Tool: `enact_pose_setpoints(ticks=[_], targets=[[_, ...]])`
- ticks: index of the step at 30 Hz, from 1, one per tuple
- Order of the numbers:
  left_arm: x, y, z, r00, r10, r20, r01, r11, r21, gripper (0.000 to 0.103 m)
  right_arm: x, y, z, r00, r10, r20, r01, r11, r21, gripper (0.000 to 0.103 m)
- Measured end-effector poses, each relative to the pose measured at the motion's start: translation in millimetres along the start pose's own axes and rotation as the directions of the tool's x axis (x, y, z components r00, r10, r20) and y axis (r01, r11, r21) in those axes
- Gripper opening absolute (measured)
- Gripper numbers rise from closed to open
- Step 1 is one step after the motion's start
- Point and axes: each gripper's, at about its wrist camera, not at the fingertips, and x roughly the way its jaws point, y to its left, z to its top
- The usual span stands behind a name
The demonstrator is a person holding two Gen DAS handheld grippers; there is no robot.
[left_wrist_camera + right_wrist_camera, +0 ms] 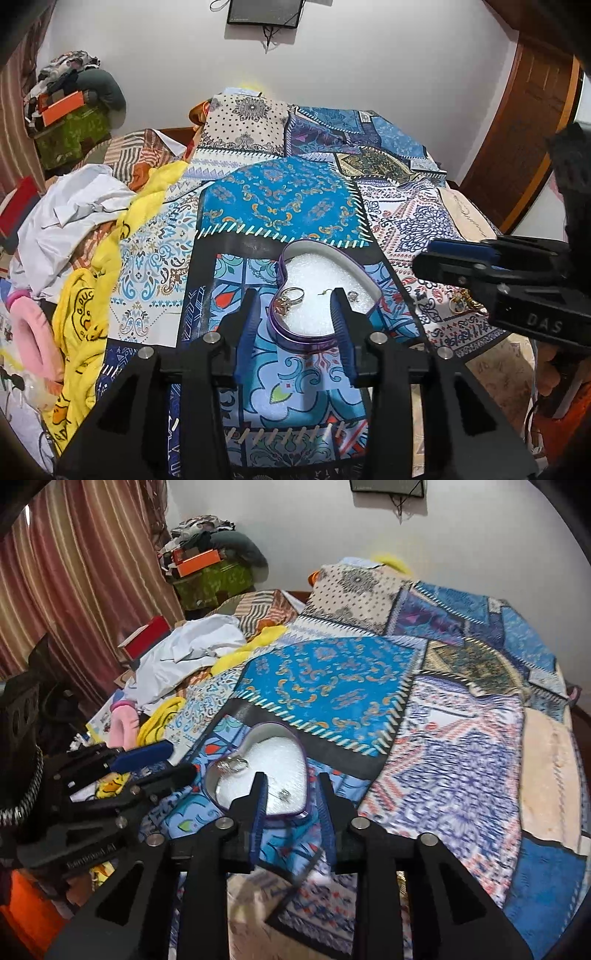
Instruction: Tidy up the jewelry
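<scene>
Over the bed's heart-shaped tin [364, 275], both tongs [295, 314] [291, 794] open, holding nothing. Rings [291, 295] dropped in already, looks like. Next up, probably grabbing the gold pieces [461, 304] off to the right.

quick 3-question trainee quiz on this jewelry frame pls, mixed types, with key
1. True or false: the heart-shaped box is closed with its lid on.
2. Multiple choice: where does the ring lie? A) on the bedspread outside the box B) inside the box on the white lining, against its rim C) held in the left tongs
3. Short answer: is anything gripped by the left tongs or the right tongs?

Key
1. False. It is open and its white lining shows.
2. B
3. No. Both stand open and empty above the box; a small earring also lies inside, and gold jewelry waits on the bedspread beside it.
</scene>
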Motion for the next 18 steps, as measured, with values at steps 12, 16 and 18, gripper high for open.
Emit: enact_pose_setpoints(ticks=[12, 16, 18], targets=[[-17, -39, 5, 1.000, -0.011, 0.015, 0.011, 0.999, 0.048, 0.053, -50, -24, -25, 0.993, -0.089, 0.083, 0.088, 0.996, 0.012, 0.040], [-15, -58, 9, 0.999, -0.033, 0.013, 0.032, 0.997, 0.071, 0.054, -68, -40, -35, 0.987, -0.122, 0.107, 0.118, 0.992, 0.047, 0.040], [-10, -72, 10, 0.999, -0.046, 0.008, 0.045, 0.995, 0.087, 0.054, -78, -52, -43, 0.983, -0.141, 0.115, 0.134, 0.988, 0.071, 0.040]])
